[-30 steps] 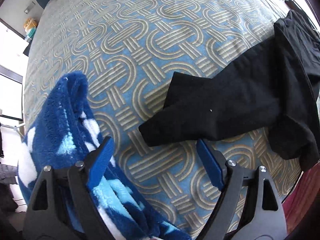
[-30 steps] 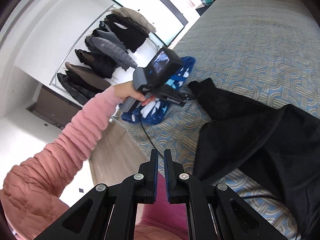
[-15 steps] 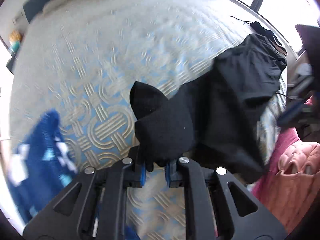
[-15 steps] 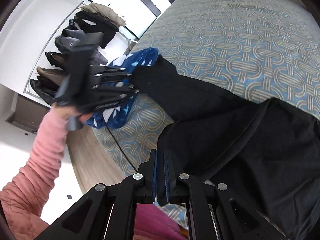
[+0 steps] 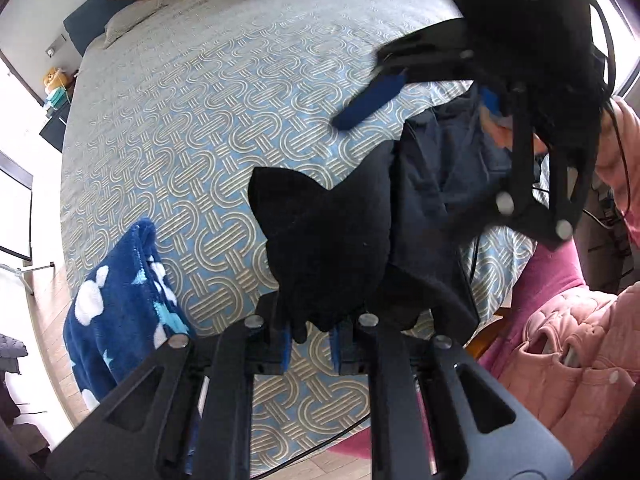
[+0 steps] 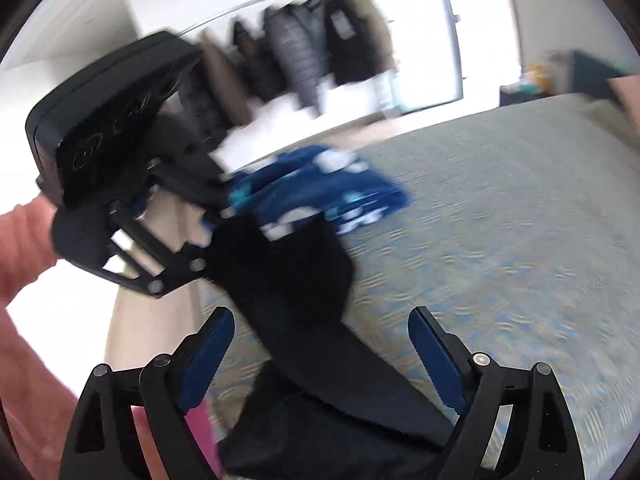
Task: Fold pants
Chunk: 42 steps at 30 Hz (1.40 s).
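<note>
Clearly, the black pants [image 5: 332, 248] hang between the two tools rather than lying flat. The left tool [image 5: 310, 336] has its blue-padded jaws closed on a bunched end of the fabric, most likely a leg end, lifted off the patterned bed [image 5: 192, 112]. From that pinch the cloth runs away to the right, toward the person's side, where the rest of the garment is piled near the bed's edge. So the long axis of the pants lies roughly left to right across the near part of the bed, with the left tool at one end.

The right tool [image 6: 320, 352] is spread wide and holds nothing. In the right wrist view a taut black strip of the pants passes straight through the gap between its jaws, running up and to the left to where the left tool grips it. Whether the cloth brushes either blue pad cannot be told, because that view is blurred.

The coming move probably turns on this: the fabric is already inside the right tool's opening, so closing there would give a second hold further along the same leg. The right tool is the nearer one to the free bulk of the garment. A blue fleece blanket [image 5: 120, 300] with white patches lies at the bed's left edge, apart from the pants.
</note>
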Motion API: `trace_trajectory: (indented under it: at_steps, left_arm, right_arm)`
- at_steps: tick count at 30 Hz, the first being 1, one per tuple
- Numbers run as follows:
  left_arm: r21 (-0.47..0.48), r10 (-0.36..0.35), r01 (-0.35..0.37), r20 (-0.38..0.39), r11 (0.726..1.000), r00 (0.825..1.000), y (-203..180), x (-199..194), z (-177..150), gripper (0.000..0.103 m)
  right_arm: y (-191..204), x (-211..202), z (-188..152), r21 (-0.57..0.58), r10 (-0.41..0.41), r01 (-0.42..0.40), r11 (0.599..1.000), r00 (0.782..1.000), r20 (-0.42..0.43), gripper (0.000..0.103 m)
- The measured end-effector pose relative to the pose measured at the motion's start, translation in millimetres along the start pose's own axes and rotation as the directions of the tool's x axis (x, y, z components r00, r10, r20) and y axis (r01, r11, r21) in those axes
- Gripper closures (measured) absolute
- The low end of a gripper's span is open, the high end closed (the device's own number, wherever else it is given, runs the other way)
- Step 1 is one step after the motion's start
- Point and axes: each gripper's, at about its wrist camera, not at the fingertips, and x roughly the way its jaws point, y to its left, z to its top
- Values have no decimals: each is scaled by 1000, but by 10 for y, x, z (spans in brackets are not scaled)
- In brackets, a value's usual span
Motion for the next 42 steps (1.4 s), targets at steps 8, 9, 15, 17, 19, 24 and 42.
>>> trace_trajectory:
  at_steps: [8, 9, 15, 17, 19, 24, 42]
  left_arm:
    - [-135, -20, 30, 76, 990, 997, 384, -79, -105, 80]
    - [-158, -31, 47, 101, 986, 994, 464, -101, -137, 65]
    - [-273, -101, 194, 319, 942, 942, 895, -251, -344, 22]
    - [-244, -148, 251, 374, 937, 916, 910, -289, -343, 22]
    - [-207, -175, 275, 401, 939, 899, 875, -284, -323, 21]
    - [-106, -354, 424, 394, 899, 848, 675, -129, -186, 21]
    - [-699, -311, 305, 123, 647, 942, 714, 496, -850, 95]
  right_arm:
    - [-148, 339, 163, 88, 17, -1, 996, 982, -187, 97]
    - [-101, 306, 137, 89, 27, -11, 996, 983, -183, 97]
    - [274, 17, 49, -3, 51, -53, 999, 985, -167, 96]
    - [418, -25, 36, -57, 37, -47, 997, 984, -175, 95]
    - [532, -27, 19, -109, 9, -29, 994, 983, -182, 95]
    - [626, 138, -29, -151, -35, 0, 989, 974, -226, 95]
    - [398, 564, -50, -86, -210, 195, 977, 952, -224, 96]
